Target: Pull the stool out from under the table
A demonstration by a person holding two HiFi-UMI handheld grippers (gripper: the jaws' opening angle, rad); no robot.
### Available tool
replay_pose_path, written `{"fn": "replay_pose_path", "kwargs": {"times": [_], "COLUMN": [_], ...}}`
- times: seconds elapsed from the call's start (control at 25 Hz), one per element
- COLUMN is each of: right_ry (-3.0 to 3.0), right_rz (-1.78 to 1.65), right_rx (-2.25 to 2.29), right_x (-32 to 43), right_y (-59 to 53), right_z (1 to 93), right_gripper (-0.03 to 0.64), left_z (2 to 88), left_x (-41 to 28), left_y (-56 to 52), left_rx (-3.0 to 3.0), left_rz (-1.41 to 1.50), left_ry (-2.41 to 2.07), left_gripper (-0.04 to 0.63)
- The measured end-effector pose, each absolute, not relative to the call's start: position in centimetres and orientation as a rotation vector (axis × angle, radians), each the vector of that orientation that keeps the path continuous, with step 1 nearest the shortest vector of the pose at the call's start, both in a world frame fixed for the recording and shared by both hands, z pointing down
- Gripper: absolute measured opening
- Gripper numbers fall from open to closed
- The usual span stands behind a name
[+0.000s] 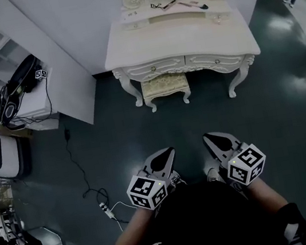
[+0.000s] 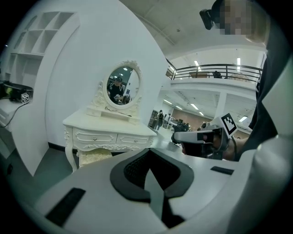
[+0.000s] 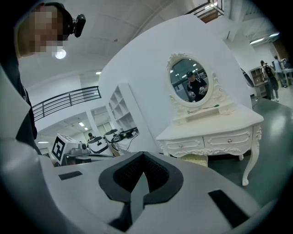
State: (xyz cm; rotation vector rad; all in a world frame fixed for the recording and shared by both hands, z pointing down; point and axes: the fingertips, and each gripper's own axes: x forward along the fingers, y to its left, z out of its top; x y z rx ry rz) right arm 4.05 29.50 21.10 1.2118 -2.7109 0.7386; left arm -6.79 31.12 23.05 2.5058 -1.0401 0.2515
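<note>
- We face the white table (image 1: 180,41) with the stool (image 1: 164,84) at our 12 o'clock. It is tucked under the drawers between the front legs, and only the front of its padded seat and its two front legs show.
- The left gripper (image 1: 167,154) and the right gripper (image 1: 209,138) hang side by side at our waist. Each claw is pinched tight on nothing, and both are well apart from the stool.
- The step in hand, as we read it, is the approach: walk straight toward 12 o'clock with the stool centred between the two claws.
- Both claws must spread wide before they arrive; closed like this, they can only nudge the seat.
- We would grip the seat's front rim at 11 and 1 o'clock so the pull runs even and the stool does not swing into the table's curved legs.
- The pull goes to 6 o'clock, low and level, so the seat clears the carved trim above it.
- A cable (image 1: 75,161) lies on the floor (image 1: 142,126) at our 9 o'clock, so we should mind it when we step back.
</note>
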Motion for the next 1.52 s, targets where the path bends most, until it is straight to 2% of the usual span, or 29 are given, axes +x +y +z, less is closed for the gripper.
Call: {"fn": "replay_pose_path", "kwargs": {"times": [1.04, 1.52], "right_ry": [-2.663, -2.655], "right_rz": [0.734, 0.702], "right_rx": [1.316, 1.293], "right_x": [-7.7, -6.3], "right_y": [25.5, 21.6], "right_z": [21.7, 21.9], "right_gripper": [0.028, 0.028], "left_z": [25.0, 26.3], "left_x": [-20.1, -19.4], "left_y": [26.3, 23.6], "left_rx": [2.517, 2.484], "left_rz": [0.253, 0.272], "left_ry": [-1.003, -1.047], "left_gripper": [0.008, 0.008]}}
